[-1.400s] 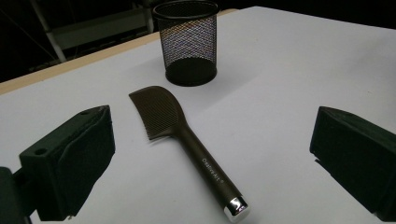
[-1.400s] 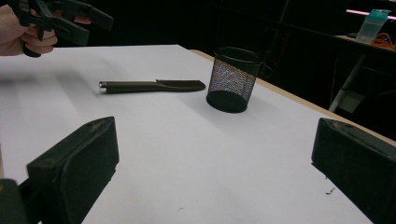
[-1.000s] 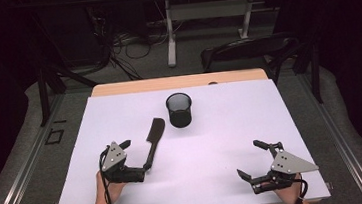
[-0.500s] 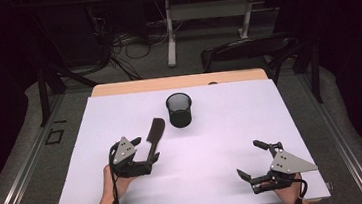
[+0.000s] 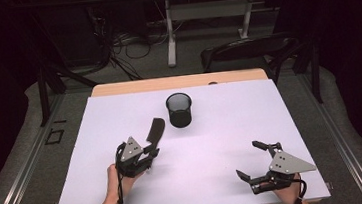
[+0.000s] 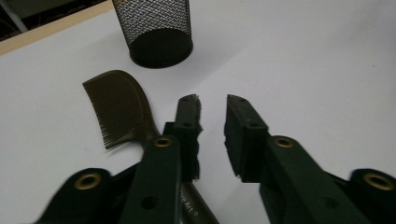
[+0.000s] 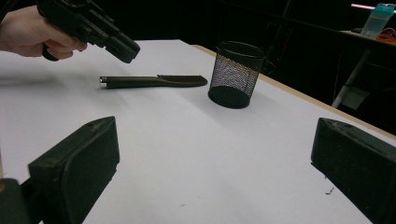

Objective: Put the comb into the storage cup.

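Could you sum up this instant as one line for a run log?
left gripper: open, above comb handle | right gripper: open, idle | mesh cup: upright, beyond comb | table

The white tabletop is evenly and brightly lit from above against dark surroundings. Shadows are soft and short. Both gripper views blur the near jaws; the high view is slightly grainy.

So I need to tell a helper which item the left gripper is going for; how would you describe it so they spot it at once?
On the white table, find the black mesh cup near the far edge. Just to its left and nearer the person lies a dark brown comb, flat, its handle running under the left gripper. It is the long, flat, toothed thing there; the cup is round and upright.
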`<state>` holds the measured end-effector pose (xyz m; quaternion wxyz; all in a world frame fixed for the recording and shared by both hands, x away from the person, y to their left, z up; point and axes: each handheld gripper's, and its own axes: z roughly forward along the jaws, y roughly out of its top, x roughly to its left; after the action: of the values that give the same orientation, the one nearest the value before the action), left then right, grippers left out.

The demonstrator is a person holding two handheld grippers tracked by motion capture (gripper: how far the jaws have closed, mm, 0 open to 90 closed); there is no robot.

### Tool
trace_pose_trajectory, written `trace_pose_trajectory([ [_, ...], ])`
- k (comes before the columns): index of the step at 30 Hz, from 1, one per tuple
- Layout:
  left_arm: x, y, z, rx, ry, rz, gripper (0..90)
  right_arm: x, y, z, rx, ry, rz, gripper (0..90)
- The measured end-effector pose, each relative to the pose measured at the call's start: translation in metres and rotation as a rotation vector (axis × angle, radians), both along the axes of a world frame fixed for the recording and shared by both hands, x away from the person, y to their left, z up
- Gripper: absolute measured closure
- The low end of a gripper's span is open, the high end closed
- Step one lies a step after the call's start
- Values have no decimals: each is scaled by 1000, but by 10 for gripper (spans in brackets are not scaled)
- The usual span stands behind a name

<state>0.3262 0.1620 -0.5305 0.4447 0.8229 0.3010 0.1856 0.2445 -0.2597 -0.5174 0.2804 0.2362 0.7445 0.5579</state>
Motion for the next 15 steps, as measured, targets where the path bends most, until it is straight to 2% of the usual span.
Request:
trace_pose_trajectory([
  [1,0,0,-1,2,4,-1,865,0,0,0,0,-4,1,6],
  [3,1,0,-2,4,12,-1,896,0,0,0,0,-7,1,6],
  [6,2,0,-5,24,38,5,900,0,0,0,-3,-2,1,7],
  [11,2,-1,-9,31,57,-4,900,0,0,0,-7,-4,2,7],
  [15,3,-4,-14,71,88,-8,900,-1,0,0,-5,-7,2,8],
])
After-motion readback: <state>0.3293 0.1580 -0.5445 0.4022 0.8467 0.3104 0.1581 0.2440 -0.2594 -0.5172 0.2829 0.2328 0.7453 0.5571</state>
